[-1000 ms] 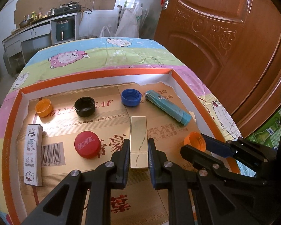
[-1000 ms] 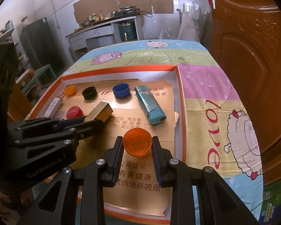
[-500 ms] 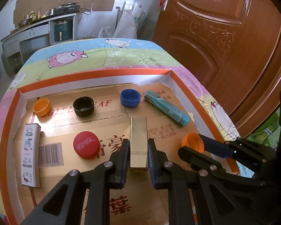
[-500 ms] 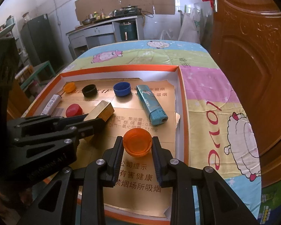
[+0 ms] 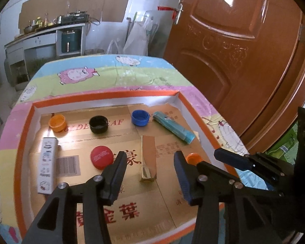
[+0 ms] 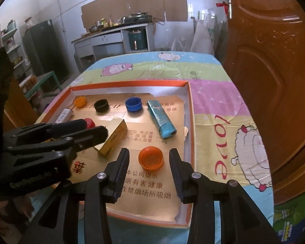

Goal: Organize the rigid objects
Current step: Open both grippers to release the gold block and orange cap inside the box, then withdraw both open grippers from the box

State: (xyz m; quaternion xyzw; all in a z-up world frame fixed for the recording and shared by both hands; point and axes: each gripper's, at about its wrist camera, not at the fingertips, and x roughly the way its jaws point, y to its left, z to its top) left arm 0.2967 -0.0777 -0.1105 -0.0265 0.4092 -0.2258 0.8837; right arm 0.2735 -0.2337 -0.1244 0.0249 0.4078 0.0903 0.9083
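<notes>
Left gripper (image 5: 149, 167) is standing wide open – its fingers are flanking the gold box (image 5: 148, 158) with clear gaps on both sides, gripping nothing. The gold box is lying flat on the cardboard liner of the orange-rimmed tray (image 5: 26, 126), roughly mid-tray.

Right gripper (image 6: 149, 162) is likewise spread wide, holding nothing; the orange cap (image 6: 150, 158) is sitting open side up on the liner between its fingers, touching neither. In the left wrist view this cap (image 5: 193, 158) is showing just behind the left gripper's right finger.

Along the far side of the tray, left to right – a small orange cap (image 5: 57, 123), a black cap (image 5: 99, 124), a blue cap (image 5: 140, 117), each apart from the next. A teal lighter (image 5: 173, 127) is lying at a slant just right of the blue cap, near the tray's right wall. A red cap (image 5: 101, 156) is resting flat, left of the gold box and apart from it. A white printed box (image 5: 47, 169) is lying lengthwise near the left wall.

The tray is sitting on a cartoon-sheep tablecloth (image 6: 213, 101).
</notes>
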